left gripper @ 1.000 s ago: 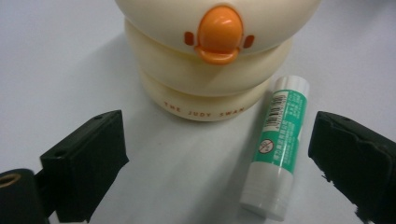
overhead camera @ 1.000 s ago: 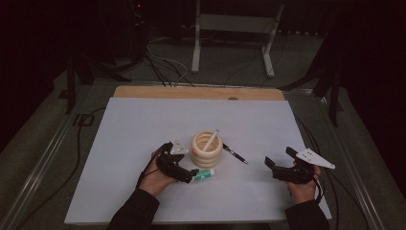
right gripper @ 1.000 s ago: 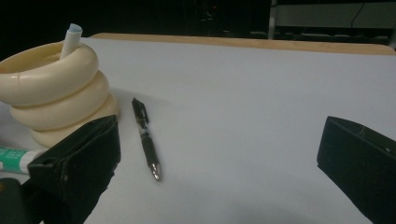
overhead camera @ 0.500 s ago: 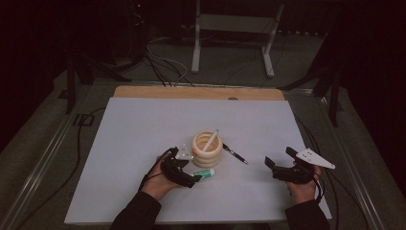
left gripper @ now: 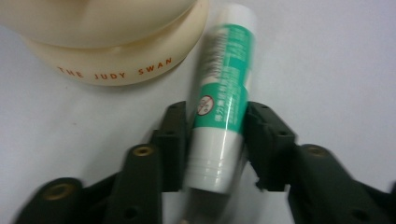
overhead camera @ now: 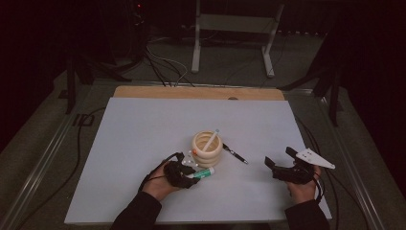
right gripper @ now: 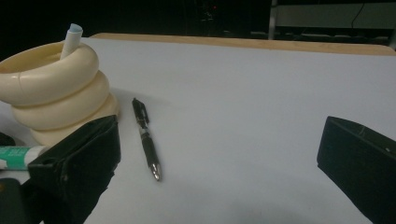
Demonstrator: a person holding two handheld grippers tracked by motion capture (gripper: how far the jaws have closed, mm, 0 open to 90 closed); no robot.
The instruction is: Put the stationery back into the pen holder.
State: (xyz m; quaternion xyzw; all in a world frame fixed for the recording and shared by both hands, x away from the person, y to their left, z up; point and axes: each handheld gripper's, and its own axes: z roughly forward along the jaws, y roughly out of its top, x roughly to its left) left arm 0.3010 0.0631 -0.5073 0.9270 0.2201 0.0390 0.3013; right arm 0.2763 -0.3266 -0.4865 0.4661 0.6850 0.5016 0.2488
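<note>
A green-and-white tube [left gripper: 222, 102] lies on the white table, right beside a cream ringed holder [left gripper: 107, 42]. My left gripper [left gripper: 217, 116] has just been closing, and its black pads now press on both sides of the tube. In the high view, the left gripper [overhead camera: 189, 175] sits just in front of the holder [overhead camera: 207, 148], with the tube [overhead camera: 203, 173] sticking out to the right. A white pen [overhead camera: 211, 139] stands in the holder. A black pen [overhead camera: 235, 155] lies to the holder's right. My right gripper [overhead camera: 279, 156] rests open on the table, nothing between its jaws.
The white table top [overhead camera: 143, 134] has a wooden strip [overhead camera: 191, 92] along its far edge. A metal stand [overhead camera: 234, 28] and cables [overhead camera: 163, 62] sit on the dark floor beyond. In the right gripper view, the black pen [right gripper: 147, 140] lies between holder [right gripper: 56, 93] and open table.
The left gripper's jaws have closed from wide apart onto the green-and-white tube, and the hand has edged a little toward it. The right hand has stayed still.
</note>
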